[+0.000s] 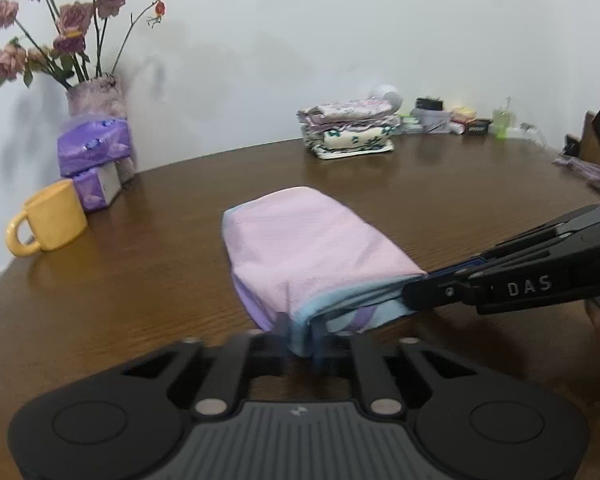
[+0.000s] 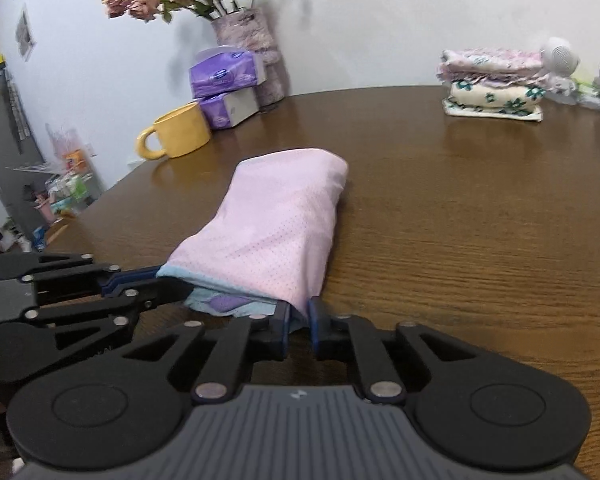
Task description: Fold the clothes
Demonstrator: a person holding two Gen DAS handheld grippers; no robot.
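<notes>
A folded pink garment with light blue trim lies on the brown wooden table; it also shows in the right wrist view. My left gripper is shut on the garment's near left corner. My right gripper is shut on the near right corner. The right gripper shows in the left wrist view, pinching the blue hem from the side. The left gripper shows in the right wrist view, at the hem. The near edge is lifted slightly off the table.
A stack of folded clothes sits at the far side of the table, also in the right wrist view. A yellow mug, purple tissue packs and a vase of roses stand at the left. Small items line the back right.
</notes>
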